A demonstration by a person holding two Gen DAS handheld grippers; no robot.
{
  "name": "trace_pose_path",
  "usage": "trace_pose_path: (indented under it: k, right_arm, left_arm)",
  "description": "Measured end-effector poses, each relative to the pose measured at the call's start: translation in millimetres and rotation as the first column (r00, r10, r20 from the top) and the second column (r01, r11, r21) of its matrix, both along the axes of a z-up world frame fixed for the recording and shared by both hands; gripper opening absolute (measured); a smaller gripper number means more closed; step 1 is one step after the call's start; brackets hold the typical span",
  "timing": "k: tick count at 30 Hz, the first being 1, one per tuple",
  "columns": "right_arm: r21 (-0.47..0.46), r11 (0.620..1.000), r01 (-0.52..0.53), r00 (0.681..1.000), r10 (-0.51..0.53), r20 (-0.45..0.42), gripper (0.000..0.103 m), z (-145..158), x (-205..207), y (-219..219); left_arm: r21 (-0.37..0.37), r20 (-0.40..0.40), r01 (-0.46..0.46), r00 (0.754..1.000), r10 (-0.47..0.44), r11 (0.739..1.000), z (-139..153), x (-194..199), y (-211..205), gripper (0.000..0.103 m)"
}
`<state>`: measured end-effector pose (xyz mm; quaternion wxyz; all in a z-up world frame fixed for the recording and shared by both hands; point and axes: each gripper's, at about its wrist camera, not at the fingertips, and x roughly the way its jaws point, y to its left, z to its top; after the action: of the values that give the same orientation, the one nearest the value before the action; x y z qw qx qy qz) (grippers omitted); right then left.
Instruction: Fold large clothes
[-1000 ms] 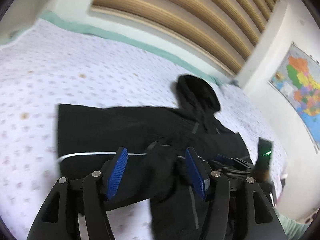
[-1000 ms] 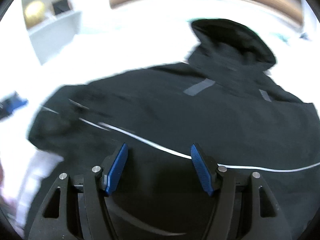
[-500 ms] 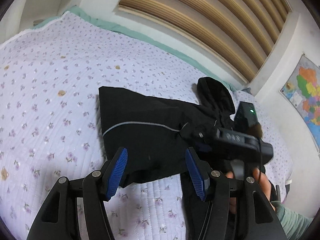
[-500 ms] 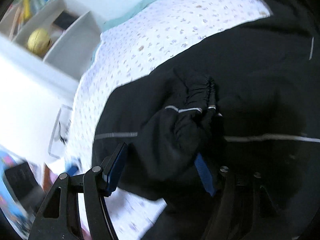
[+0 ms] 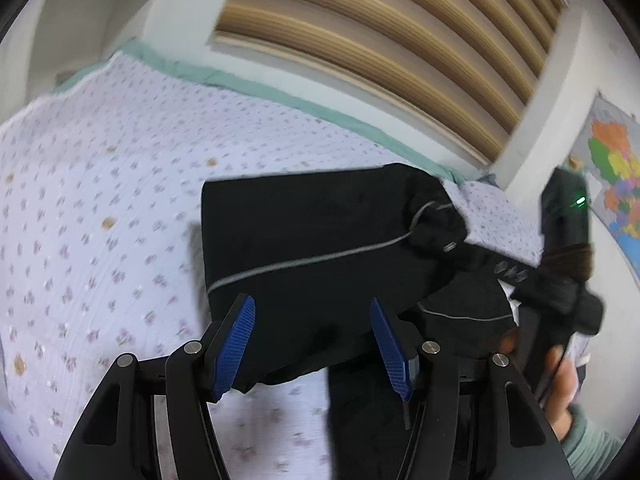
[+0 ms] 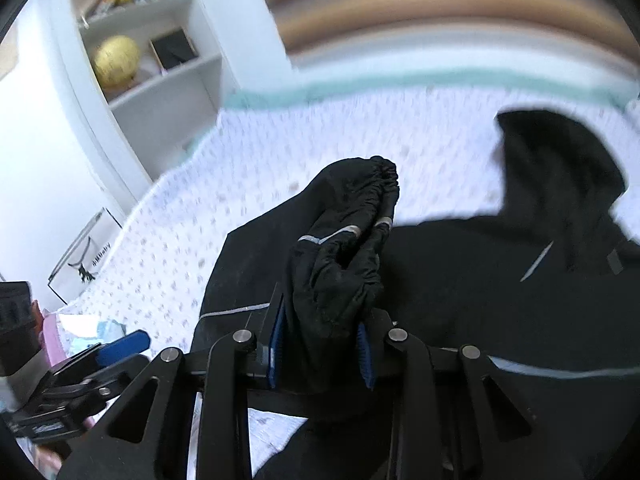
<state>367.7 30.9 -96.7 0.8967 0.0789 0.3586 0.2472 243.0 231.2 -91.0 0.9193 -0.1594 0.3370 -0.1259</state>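
Observation:
A large black hooded jacket (image 5: 312, 240) with thin grey piping lies on a bed with a floral quilt (image 5: 100, 200). My left gripper (image 5: 312, 340) is open and empty, just above the jacket's near edge. My right gripper (image 6: 320, 348) is shut on the jacket's elastic sleeve cuff (image 6: 352, 220) and holds it lifted above the jacket body (image 6: 500, 280). The hood (image 6: 560, 152) lies at the far right. In the left wrist view the right gripper (image 5: 560, 292) appears at the right, held by a hand.
A slatted wooden headboard (image 5: 380, 40) stands beyond the bed. A wall map (image 5: 612, 176) hangs at the right. A white bookshelf (image 6: 140, 60) with a yellow ball stands left of the bed. The left gripper (image 6: 100, 356) shows at the lower left of the right wrist view.
My right gripper has closed on the sleeve cuff and lifted it, carrying it over the jacket. The left gripper has moved closer to the jacket's near edge, staying open.

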Motion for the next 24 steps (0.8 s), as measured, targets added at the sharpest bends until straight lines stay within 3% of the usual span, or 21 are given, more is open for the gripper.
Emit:
trace_pose_path:
  k: [7,13,18,21,24]
  right_arm:
    - [0.021,0.992,0.126,0.988,-0.127,0.092,0.033,59,-17,-129]
    - [-0.049,0.965,0.258,0.959,-0.249,0.137,0.034,79,-33,-246]
    - [-0.156,0.924,0.348,0.937,-0.345,0.045,0.035,28,-24,-325]
    - [-0.231,0.905,0.358,0.918,-0.386,-0.087,0.036,-37,-8,-352]
    - [-0.262,0.903,0.34,0.891,-0.398,-0.217,0.042,-98,1,-366]
  left_arm:
    - [0.066,0.012,0.092,0.996,-0.093,0.994,32,20,-68,0.062]
    - [0.067,-0.078,0.19,0.98,-0.185,0.979,24,65,-141,0.062]
    - [0.086,-0.207,0.226,0.957,-0.204,0.97,-25,106,-190,0.062]
    - [0.069,-0.326,0.209,0.929,-0.176,0.975,-73,130,-206,0.061]
    - [0.103,-0.362,0.193,0.921,-0.144,0.976,-107,138,-211,0.061]
